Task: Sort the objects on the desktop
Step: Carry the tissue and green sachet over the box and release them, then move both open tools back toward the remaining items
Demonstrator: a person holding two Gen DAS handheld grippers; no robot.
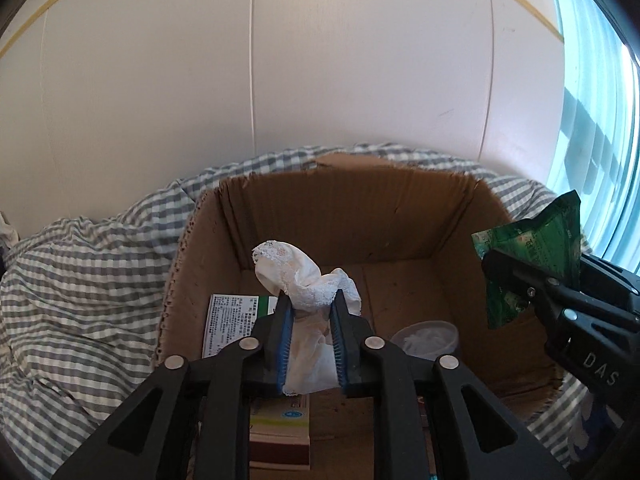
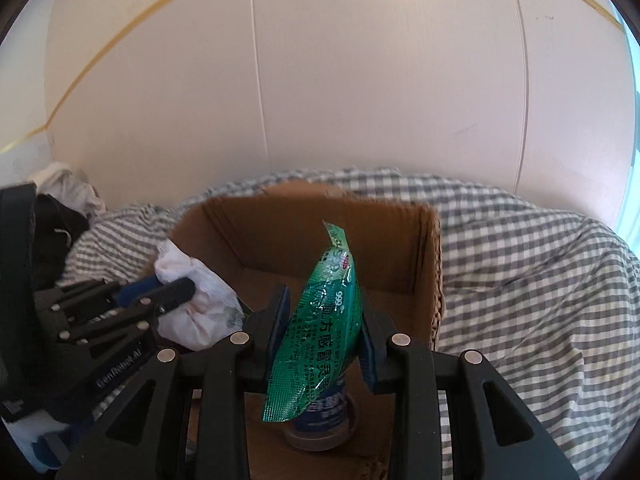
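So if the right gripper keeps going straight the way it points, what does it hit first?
Probably the floor of the cardboard box: the right gripper, shut on the green sachet, points down into it, though depth is unclear.

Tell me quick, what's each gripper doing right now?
Left gripper: closed on the white lacy cloth.
Right gripper: closed on the green foil packet.
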